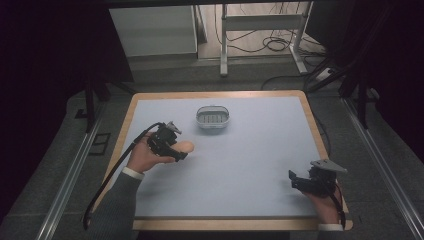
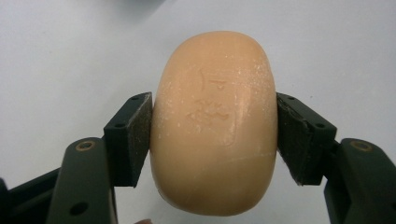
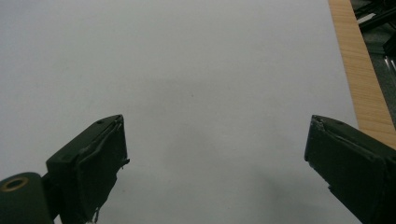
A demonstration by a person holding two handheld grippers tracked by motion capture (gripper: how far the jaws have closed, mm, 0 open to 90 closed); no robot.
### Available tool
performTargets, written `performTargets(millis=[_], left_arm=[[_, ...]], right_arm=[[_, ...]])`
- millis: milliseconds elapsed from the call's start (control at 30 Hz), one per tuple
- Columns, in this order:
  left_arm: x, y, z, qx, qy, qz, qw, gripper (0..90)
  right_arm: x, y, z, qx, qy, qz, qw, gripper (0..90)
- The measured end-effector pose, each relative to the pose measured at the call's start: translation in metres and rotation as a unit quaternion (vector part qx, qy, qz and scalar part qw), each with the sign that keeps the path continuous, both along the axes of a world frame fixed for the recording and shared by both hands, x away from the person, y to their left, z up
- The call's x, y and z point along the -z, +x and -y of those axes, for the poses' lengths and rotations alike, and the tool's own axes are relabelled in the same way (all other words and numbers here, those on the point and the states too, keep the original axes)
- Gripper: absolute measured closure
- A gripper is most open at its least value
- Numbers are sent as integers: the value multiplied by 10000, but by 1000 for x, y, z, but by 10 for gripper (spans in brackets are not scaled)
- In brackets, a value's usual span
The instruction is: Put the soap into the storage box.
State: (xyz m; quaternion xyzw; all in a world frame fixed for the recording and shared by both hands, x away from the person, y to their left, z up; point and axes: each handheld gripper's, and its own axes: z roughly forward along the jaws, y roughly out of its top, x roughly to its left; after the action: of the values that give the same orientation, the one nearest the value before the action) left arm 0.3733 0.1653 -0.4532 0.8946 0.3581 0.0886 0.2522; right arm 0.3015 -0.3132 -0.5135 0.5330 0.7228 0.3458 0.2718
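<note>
An oval, peach-coloured bar of soap (image 2: pixel 214 122) with a stamped mark on its face sits between the two black pads of my left gripper (image 2: pixel 214 133), which is shut on its sides. From above, that gripper (image 1: pixel 180 151) is at the left middle of the table with the soap (image 1: pixel 185 146) poking out toward the right. A grey oval soap dish (image 1: pixel 212 117) with a ribbed floor stands farther back, near the table's centre. My right gripper (image 1: pixel 295 179) rests at the front right; its jaws (image 3: pixel 215 158) stand wide apart over bare white table.
The white table top (image 1: pixel 250 160) has a wooden rim (image 1: pixel 315 130) all round. The wooden edge (image 3: pixel 362 79) runs along the right side of the right gripper view. A cable (image 1: pixel 115 170) trails from the left gripper off the table's left front.
</note>
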Motion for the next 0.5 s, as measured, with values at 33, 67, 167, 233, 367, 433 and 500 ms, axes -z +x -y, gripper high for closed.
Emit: performTargets(millis=[33,67,167,233,367,433,500], left_arm=[[0,1,0,0,7,0,10000,335],[0,1,0,-7,3,-11,10000,335],[-1,3,1,-6,2,2,10000,335],[-1,5,1,-13,-7,4,10000,335],[0,7,2,-15,-7,5,10000,335],[0,9,2,-18,-17,15,10000,335],[1,11,3,-20,-28,3,10000,335]], right_arm=[[0,0,0,1,1,2,10000,56],[0,0,0,-1,-2,8,10000,56],[0,0,0,3,6,10,10000,56],[0,0,0,2,5,11,10000,56],[-1,0,0,11,11,33,10000,56],[-1,-1,1,18,12,41,10000,56],[-2,-1,1,25,15,58,10000,56]])
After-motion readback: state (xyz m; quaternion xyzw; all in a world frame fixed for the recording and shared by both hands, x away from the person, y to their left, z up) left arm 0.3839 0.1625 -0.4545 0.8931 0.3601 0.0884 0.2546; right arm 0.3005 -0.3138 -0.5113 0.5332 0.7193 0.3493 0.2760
